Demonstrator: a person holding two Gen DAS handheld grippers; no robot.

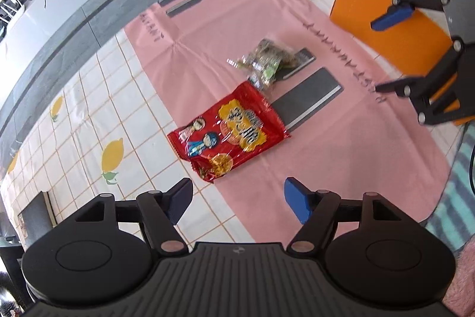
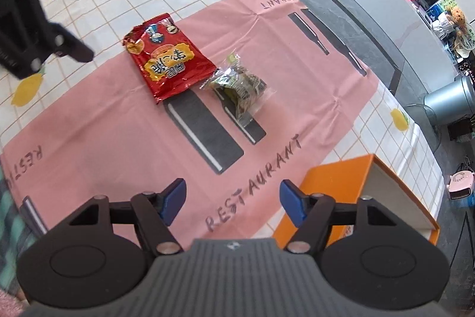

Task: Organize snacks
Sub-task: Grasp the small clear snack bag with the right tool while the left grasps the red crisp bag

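in the left wrist view, the red snack bag [image 1: 228,132] lies flat on the pink placemat [image 1: 341,144] on the counter, touching the clear snack packet [image 1: 264,63] beyond it. both look light, soft and crinkly, likely slippery, so a pinch on a sealed edge seems best. the left hand-held gripper [image 1: 237,201] hovers wide open and empty, near the red bag. in the right wrist view, the right hand-held gripper [image 2: 233,202] is also spread wide, holding nothing, above the placemat beside the orange box [image 2: 335,177].
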